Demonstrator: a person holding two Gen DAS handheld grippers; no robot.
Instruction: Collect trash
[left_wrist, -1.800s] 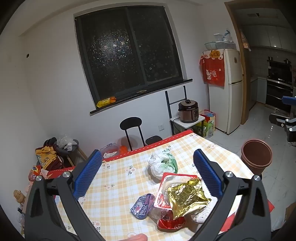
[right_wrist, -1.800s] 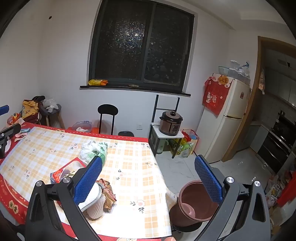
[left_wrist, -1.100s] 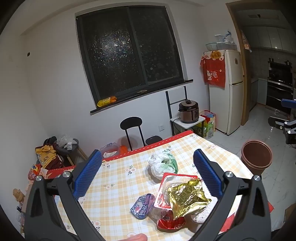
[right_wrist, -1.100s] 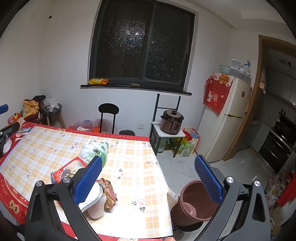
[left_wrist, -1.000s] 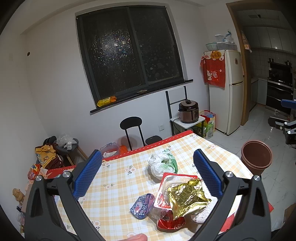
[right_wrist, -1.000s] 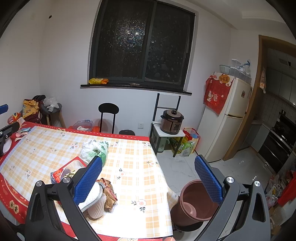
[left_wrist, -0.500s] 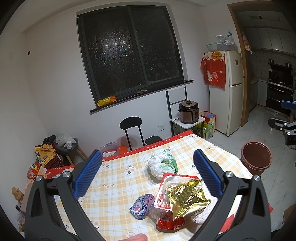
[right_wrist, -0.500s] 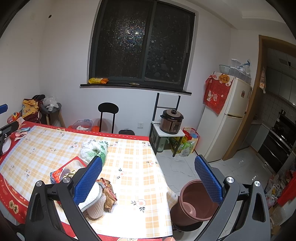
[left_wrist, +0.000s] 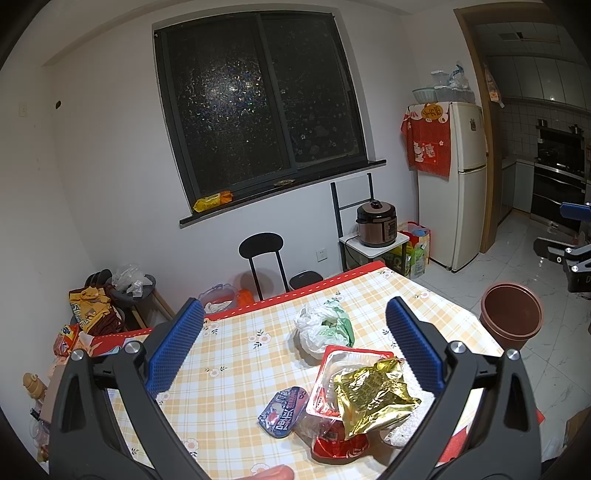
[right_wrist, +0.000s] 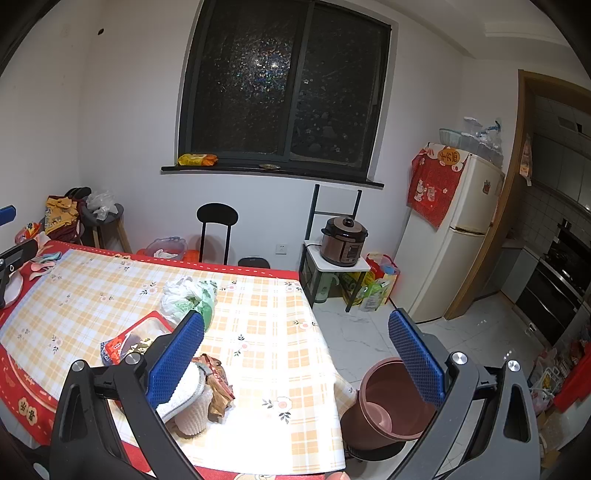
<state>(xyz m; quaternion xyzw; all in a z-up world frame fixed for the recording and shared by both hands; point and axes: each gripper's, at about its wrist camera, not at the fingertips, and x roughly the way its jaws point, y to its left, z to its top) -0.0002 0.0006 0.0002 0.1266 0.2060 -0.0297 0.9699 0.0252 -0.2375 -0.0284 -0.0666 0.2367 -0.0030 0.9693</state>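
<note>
Trash lies on the checked table (left_wrist: 236, 354): a gold foil wrapper (left_wrist: 373, 393) on a red-rimmed tray (left_wrist: 325, 373), a blue packet (left_wrist: 282, 406), a red wrapper (left_wrist: 338, 443) and a white-green plastic bag (left_wrist: 323, 328). The right wrist view shows the bag (right_wrist: 190, 295), the tray (right_wrist: 133, 339), a crumpled brown wrapper (right_wrist: 218, 384) and a white paper cup (right_wrist: 192, 417). A brown bin (right_wrist: 388, 402) stands on the floor beside the table; it also shows in the left wrist view (left_wrist: 511, 314). My left gripper (left_wrist: 293, 350) hangs open above the trash. My right gripper (right_wrist: 293, 354) hangs open over the table's right edge. Both are empty.
A black chair (left_wrist: 264, 254) stands behind the table. A rice cooker (left_wrist: 376, 225) sits on a small stand beside a fridge (left_wrist: 454, 184). A stool with clutter (left_wrist: 110, 295) is at the far left. White tiled floor surrounds the bin.
Both views have shifted very slightly; nothing on the table has moved and both grippers stay open.
</note>
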